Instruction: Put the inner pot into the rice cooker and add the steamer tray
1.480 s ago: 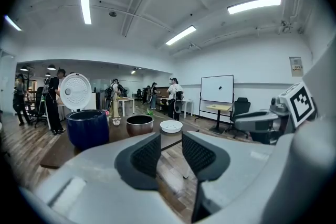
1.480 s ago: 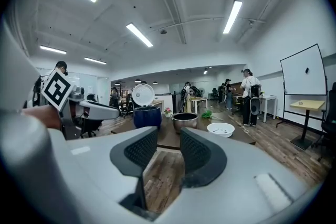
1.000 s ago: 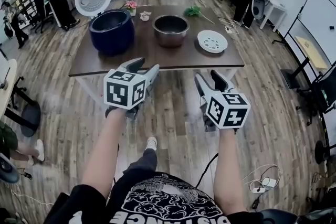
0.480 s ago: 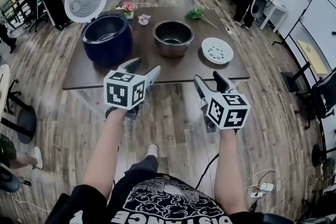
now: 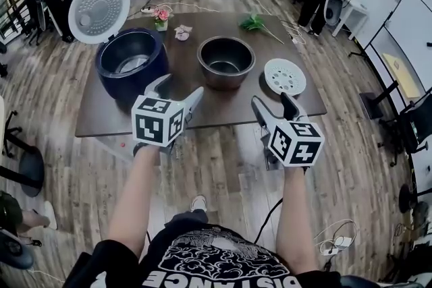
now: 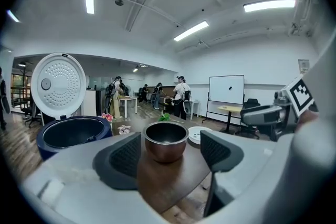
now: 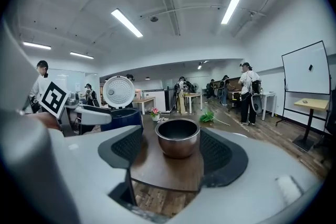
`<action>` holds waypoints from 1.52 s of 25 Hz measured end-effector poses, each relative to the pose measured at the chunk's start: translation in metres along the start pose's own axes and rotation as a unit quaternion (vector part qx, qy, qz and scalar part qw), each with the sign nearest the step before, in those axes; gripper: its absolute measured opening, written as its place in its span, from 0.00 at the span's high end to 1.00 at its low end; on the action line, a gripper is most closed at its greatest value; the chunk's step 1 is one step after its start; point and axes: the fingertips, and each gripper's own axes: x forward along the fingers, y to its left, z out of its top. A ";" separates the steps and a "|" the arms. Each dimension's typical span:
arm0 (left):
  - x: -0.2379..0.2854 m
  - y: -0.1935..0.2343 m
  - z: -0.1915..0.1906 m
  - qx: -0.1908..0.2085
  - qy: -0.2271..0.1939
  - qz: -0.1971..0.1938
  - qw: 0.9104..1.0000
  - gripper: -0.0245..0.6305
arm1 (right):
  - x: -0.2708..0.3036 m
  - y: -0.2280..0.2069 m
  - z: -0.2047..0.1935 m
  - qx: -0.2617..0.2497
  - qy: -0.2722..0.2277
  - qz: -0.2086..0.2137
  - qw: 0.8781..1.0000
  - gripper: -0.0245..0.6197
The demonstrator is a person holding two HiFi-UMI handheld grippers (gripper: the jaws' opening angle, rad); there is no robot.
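A metal inner pot (image 5: 226, 63) stands mid-table, empty. To its left is the dark blue rice cooker (image 5: 131, 63) with its white lid (image 5: 98, 10) raised. A white perforated steamer tray (image 5: 285, 76) lies right of the pot. My left gripper (image 5: 179, 89) and right gripper (image 5: 273, 102) hover at the table's near edge. Both are open, and their jaws have just been opening with nothing between them. The left gripper (image 6: 170, 157) sees the pot (image 6: 166, 140) ahead, as does the right gripper (image 7: 173, 152), which has the pot (image 7: 178, 137) centred past its pads.
The brown table (image 5: 202, 111) also carries a small pink flower pot (image 5: 160, 15), a crumpled white thing (image 5: 182, 32) and a green sprig (image 5: 255, 23) along its far side. People stand at the room's back. A whiteboard (image 5: 408, 23) is at right; cables (image 5: 337, 234) lie on the floor.
Both grippers have moved forward to the table's near edge and their jaws stand wider. The table and its things now sit closer and lower in the head view.
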 end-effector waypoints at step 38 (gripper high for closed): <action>0.126 0.066 0.001 -0.018 0.013 0.001 1.000 0.39 | 0.143 -0.058 0.013 -0.001 0.016 0.001 1.000 0.41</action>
